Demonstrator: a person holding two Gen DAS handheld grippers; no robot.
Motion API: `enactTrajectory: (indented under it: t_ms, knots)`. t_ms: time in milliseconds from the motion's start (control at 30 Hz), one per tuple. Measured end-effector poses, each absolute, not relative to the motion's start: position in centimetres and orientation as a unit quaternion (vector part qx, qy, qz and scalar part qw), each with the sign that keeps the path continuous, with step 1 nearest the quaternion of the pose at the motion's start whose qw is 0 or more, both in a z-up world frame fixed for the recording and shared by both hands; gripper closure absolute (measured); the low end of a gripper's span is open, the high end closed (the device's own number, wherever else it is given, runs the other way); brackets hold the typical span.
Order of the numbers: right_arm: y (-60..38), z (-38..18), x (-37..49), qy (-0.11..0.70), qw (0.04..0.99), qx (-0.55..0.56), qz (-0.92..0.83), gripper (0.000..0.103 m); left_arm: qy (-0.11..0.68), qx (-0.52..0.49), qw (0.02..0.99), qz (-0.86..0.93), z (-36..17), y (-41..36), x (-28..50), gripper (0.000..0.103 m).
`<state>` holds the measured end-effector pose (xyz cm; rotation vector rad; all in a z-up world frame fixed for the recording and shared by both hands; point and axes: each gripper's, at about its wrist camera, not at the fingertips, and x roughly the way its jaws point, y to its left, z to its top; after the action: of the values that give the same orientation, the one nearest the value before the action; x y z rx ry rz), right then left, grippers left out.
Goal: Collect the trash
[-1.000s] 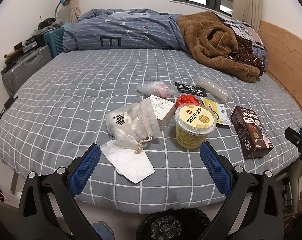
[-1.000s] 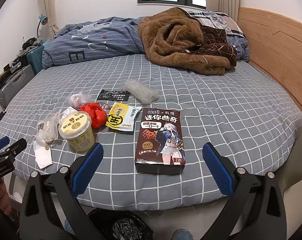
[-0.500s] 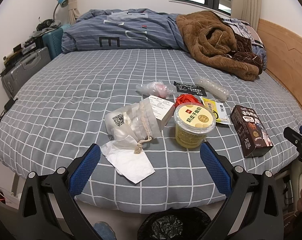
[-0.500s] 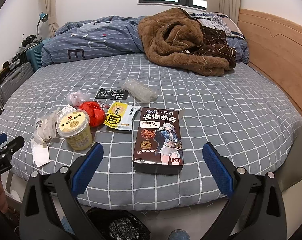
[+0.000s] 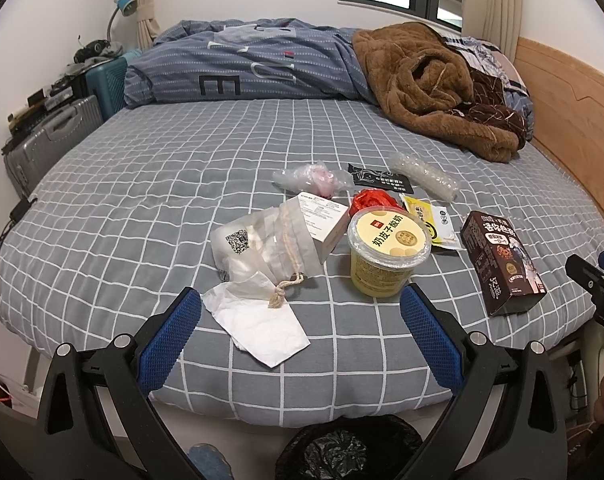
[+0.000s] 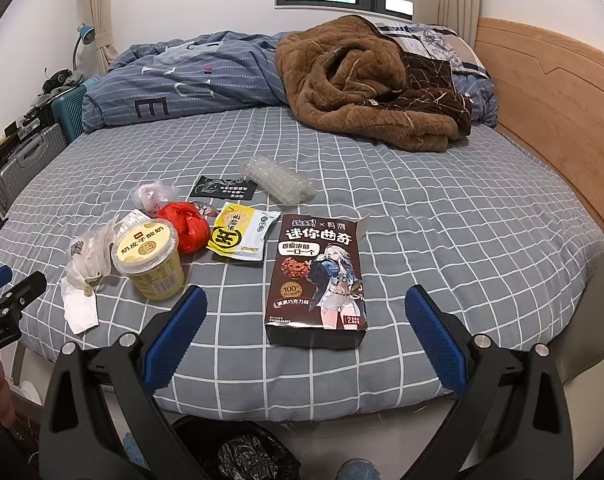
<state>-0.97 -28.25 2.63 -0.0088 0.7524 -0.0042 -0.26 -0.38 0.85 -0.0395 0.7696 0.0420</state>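
- Since a second ago almost nothing on the bed has shifted; both views have crept a touch nearer to the litter, and neither claw has closed at all.
- Left wrist view: the left gripper (image 5: 300, 314) hangs wide open over the near edge of the bed (image 5: 142, 184), holding nothing.
- Dead ahead between its fingers lie the white tissue (image 5: 258, 326) and, just beyond and touching it, the drawstring pouch (image 5: 262, 244) leaning on a small white box (image 5: 326, 220).
- The yellow yogurt cup (image 5: 386, 256) stands upright, a little right of centre, close to the right finger.
- The brown cookie box (image 5: 500, 260) lies well off to the right, nearer the other claw.
- A black-lined trash bin (image 5: 348, 454) sits on the floor directly below the claw.
- Right wrist view: the right gripper (image 6: 306, 314) is spread fully too, empty.
- The cookie box (image 6: 320, 276) lies flat straight in front, its long axis running away from the claw, its near end sitting between the fingers.
- So the right hand looks the nearer one for that box, and the span across its short side appears to fit the opening.
- Left of it lie the yellow snack packet (image 6: 242, 234), the red plastic wad (image 6: 188, 226) and the cup (image 6: 150, 258).
- Farther back: black sachet (image 6: 224, 190), bubble wrap (image 6: 278, 184).
- The bin (image 6: 238, 452) waits below.
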Motion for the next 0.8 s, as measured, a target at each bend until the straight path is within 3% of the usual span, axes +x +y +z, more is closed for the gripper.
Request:
enactTrajectory:
  t_ms: [800]
  knots:
    - [-28.4, 2.3, 0.1, 0.379, 0.925, -0.006, -0.006, 0.008, 0.388, -0.011, 0.921, 0.028, 0.2, -0.1, 0.6, 0.006]
